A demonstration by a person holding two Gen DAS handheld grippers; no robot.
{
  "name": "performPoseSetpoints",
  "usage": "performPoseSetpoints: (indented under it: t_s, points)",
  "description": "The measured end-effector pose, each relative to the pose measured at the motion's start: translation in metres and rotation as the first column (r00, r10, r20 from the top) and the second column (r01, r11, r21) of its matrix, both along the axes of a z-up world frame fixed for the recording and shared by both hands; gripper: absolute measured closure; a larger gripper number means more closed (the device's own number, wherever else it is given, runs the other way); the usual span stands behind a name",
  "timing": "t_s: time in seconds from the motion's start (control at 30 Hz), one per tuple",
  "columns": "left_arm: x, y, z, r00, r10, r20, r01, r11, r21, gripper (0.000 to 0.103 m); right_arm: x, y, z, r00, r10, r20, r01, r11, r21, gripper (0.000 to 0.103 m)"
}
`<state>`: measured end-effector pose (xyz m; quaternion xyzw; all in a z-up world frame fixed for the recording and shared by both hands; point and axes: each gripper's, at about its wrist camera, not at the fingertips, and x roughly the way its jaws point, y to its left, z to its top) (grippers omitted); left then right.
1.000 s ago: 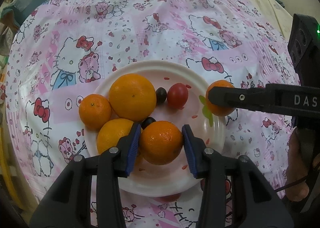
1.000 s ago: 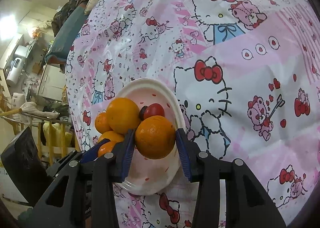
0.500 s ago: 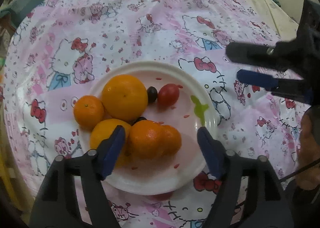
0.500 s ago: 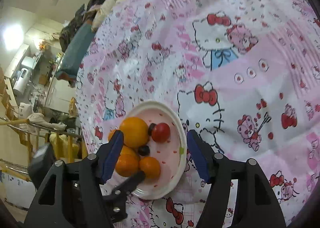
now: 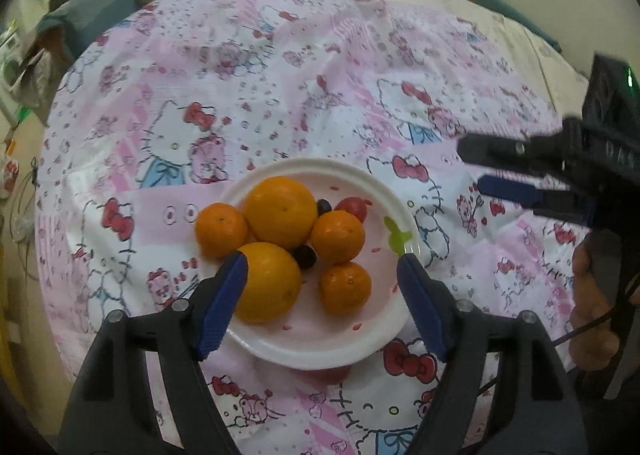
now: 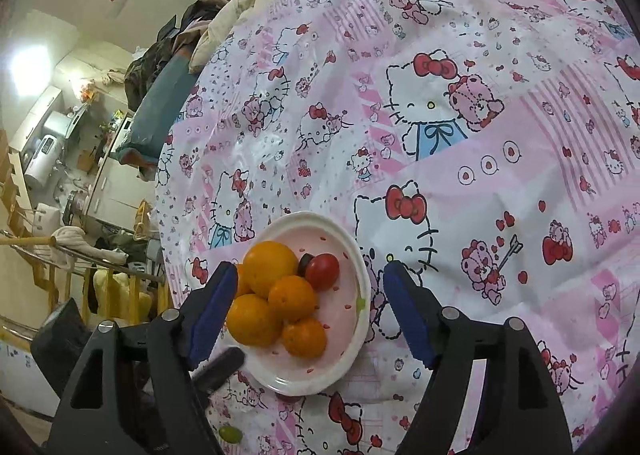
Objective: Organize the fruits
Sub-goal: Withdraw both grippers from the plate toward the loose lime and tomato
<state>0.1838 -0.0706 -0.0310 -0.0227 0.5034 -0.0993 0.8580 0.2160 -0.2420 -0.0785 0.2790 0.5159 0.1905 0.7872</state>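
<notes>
left wrist view first: the white plate [image 5: 320, 351] sits on the pink cartoon-print cloth [image 5: 280, 75], which looks spread over a bed rather than a tabletop. going left to right on it: a small orange [image 5: 221, 230] at the left rim, a big orange [image 5: 280, 212] behind and another large orange [image 5: 267, 282] in front, two dark grapes [image 5: 305, 256], a medium orange [image 5: 338, 237] with a smaller one [image 5: 345, 287] below it, and a red cherry tomato [image 5: 353, 207] at the back. the left gripper [image 5: 322, 295] hangs over the plate with its jaws apart and nothing pressed between them. the right gripper [image 6: 306, 303] has its jaws opening, also around nothing. the oranges look firm and fairly heavy, with dimpled skin that should grip well; i would take each across its widest middle. being round, they have no real long axis; the stem dimples on several face up toward the camera. they would likely roll once freed. the tomato and grapes seem soft, smooth and easily crushed, so a light pinch suits them. a green grape [image 6: 231, 434] lies off the plate on the cloth.
</notes>
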Motion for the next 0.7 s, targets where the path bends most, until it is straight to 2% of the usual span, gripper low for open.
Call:
performPoseSetpoints:
  t_s: [0.17,0.37,0.7]
  points:
    - [-0.009,0.015,0.016,0.999,0.041,0.025,-0.041,0.999,-0.006,0.029,-0.013,-0.002,0.006,1.0,-0.01,0.013,0.01,1.0,-0.005,0.025]
    - [-0.025,0.039,0.032,0.995,0.087,0.039,-0.087,0.996,-0.001,0.029,-0.033,-0.005,0.018,0.998,-0.032,0.053,0.035,0.997,-0.062,0.025]
    - [-0.06,0.071,0.033,0.993,0.12,0.023,-0.121,0.992,0.025,0.029,-0.063,0.007,0.02,0.997,0.028,0.071,-0.016,0.988,-0.154,0.025]
